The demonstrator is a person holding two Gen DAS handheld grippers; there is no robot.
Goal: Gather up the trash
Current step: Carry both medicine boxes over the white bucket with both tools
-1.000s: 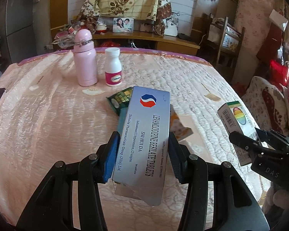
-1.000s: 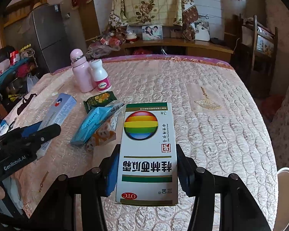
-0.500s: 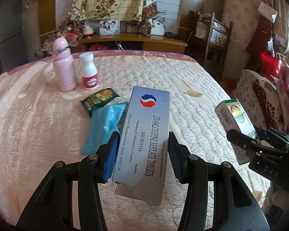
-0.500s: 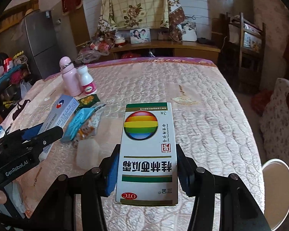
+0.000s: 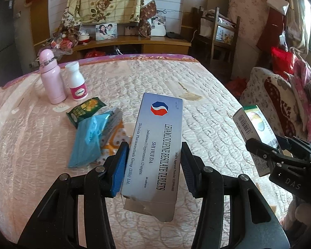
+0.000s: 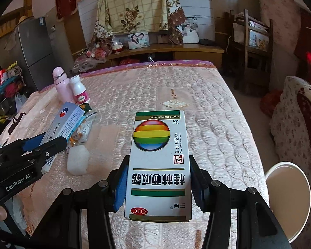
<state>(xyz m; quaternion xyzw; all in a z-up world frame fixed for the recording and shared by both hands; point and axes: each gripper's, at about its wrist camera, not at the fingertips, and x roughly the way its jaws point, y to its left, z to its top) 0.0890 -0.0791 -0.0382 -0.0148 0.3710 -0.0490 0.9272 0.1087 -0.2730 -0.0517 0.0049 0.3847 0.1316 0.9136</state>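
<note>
Left wrist view: the left tongs (image 5: 153, 161) are closed on a silver tablet carton (image 5: 157, 145), blue pads pressed to its long sides. Its long axis runs away from the camera, logo end far and raised, torn flap end near. It is held above the bed (image 5: 207, 112), clear of the pink quilted cover.

Right wrist view: the right tongs (image 6: 158, 178) grip a white carton with a rainbow ball (image 6: 158, 159) by its long sides. Long axis again runs near to far, green-striped end far, OTC mark near. It too is carried above the cover.

Each pair of tongs appears in the other view, side by side and well apart.

On the cover, left of both cartons, lie a blue packet (image 5: 87, 143), a green snack wrapper (image 5: 86, 110) at its far end, a patterned wrapper (image 5: 114, 137) partly under the blue packet, and a white crumpled wad (image 6: 77, 159). Farther left stand a pink bottle (image 5: 51, 76) and a white pill bottle (image 5: 76, 81), upright, just beside each other.

Centre and right of the cover lie bare to the right edge. Beyond that edge, low at right, sits a white round bin (image 6: 286, 199); a patterned cushion (image 6: 296, 124) lies farther along that side.
</note>
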